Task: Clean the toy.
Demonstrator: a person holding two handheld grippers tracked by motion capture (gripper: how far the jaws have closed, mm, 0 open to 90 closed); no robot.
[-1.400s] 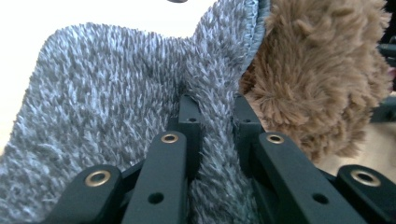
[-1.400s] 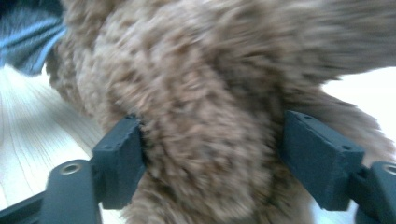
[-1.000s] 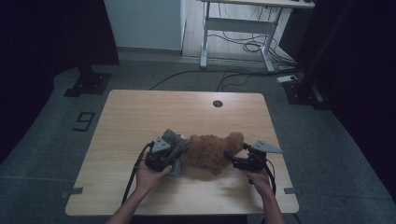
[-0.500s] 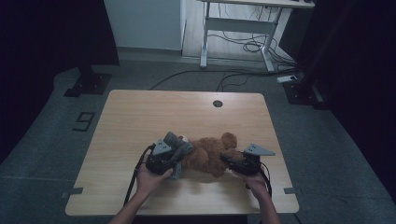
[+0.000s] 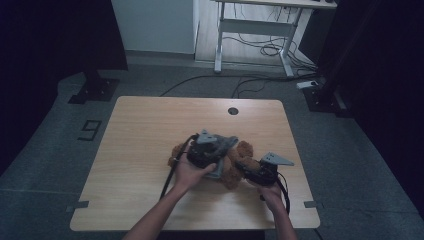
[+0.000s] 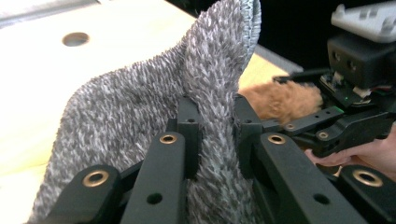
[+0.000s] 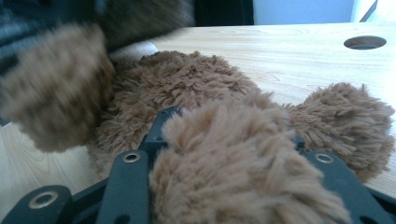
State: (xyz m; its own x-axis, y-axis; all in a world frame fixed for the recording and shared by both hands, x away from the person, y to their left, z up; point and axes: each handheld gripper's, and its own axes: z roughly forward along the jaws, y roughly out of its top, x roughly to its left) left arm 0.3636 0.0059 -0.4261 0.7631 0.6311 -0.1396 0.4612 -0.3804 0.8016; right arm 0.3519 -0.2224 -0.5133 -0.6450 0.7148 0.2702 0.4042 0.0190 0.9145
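Note:
A brown plush bear (image 5: 244, 159) lies on the wooden table (image 5: 150, 130) near its front edge. My left gripper (image 6: 215, 116) is shut on a fold of grey fuzzy cloth (image 6: 140, 102) and holds it above the bear's left side (image 5: 226, 145). My right gripper (image 7: 229, 126) has just closed on a furry brown limb of the bear (image 7: 187, 79), which bulges out between the jaws. In the left gripper view the right gripper (image 6: 355, 93) stands at the right with brown fur (image 6: 280, 100) in front of it. The bear's head is hidden under the cloth and the left hand.
A round cable hole (image 5: 232, 111) sits near the table's far edge. A cable (image 5: 172, 167) trails from the left gripper toward the front. A desk frame with loose cables (image 5: 260, 47) stands on the floor behind the table.
The left hand has moved right and slightly up, carrying the grey cloth over the bear. The bear has shifted right. The right gripper has closed on the bear's limb.

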